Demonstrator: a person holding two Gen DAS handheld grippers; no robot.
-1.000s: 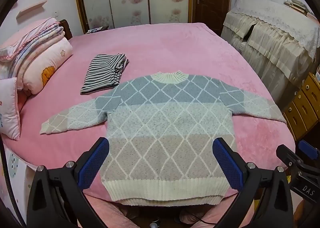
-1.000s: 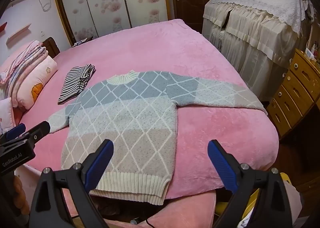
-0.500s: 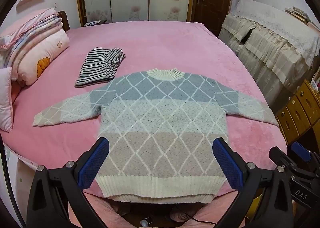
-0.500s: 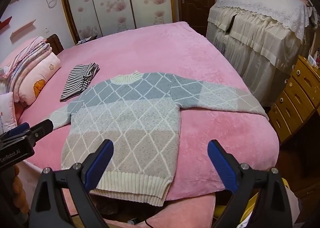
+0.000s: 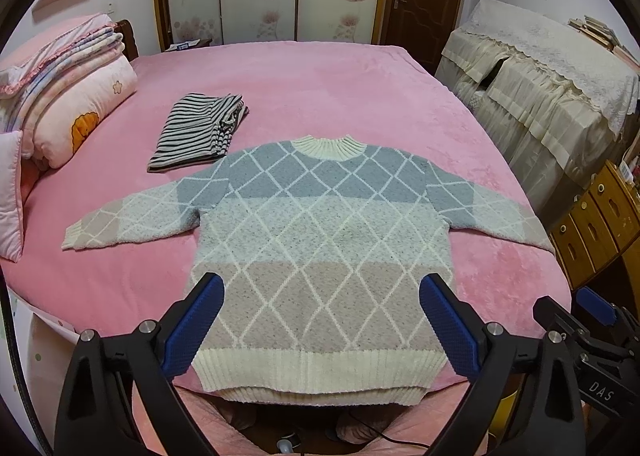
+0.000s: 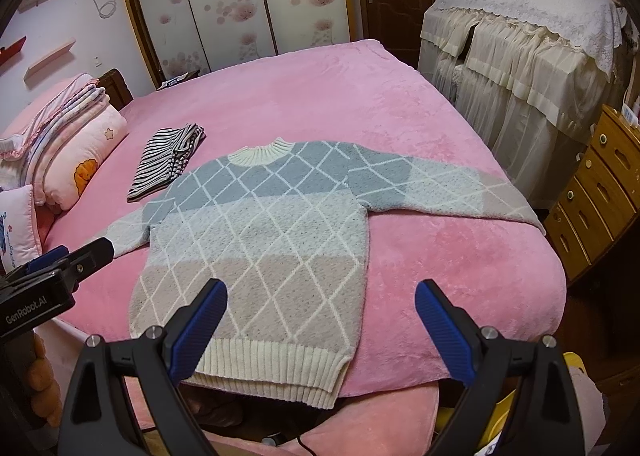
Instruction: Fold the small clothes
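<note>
A small knit sweater (image 5: 320, 240) (image 6: 260, 232) with blue, pale and beige bands and a white diamond pattern lies flat on the pink bed, both sleeves spread out and its cream hem hanging over the near edge. My left gripper (image 5: 320, 312) hovers open above the hem, holding nothing. In the right wrist view my right gripper (image 6: 320, 312) is open and empty too, over the sweater's lower right corner. The right sleeve (image 6: 440, 188) reaches toward the bed's right edge. Each gripper shows at the edge of the other's view.
A folded striped garment (image 5: 200, 132) lies on the pink bed (image 5: 320, 88) beyond the sweater's left shoulder. Pillows and folded quilts (image 5: 68, 88) are stacked at the left. A cloth-covered cabinet (image 5: 552, 72) and wooden drawers (image 5: 600, 216) stand right of the bed.
Both grippers have pulled back and risen a little from the sweater, so more of the room shows. They stay open and the sweater has not moved.
</note>
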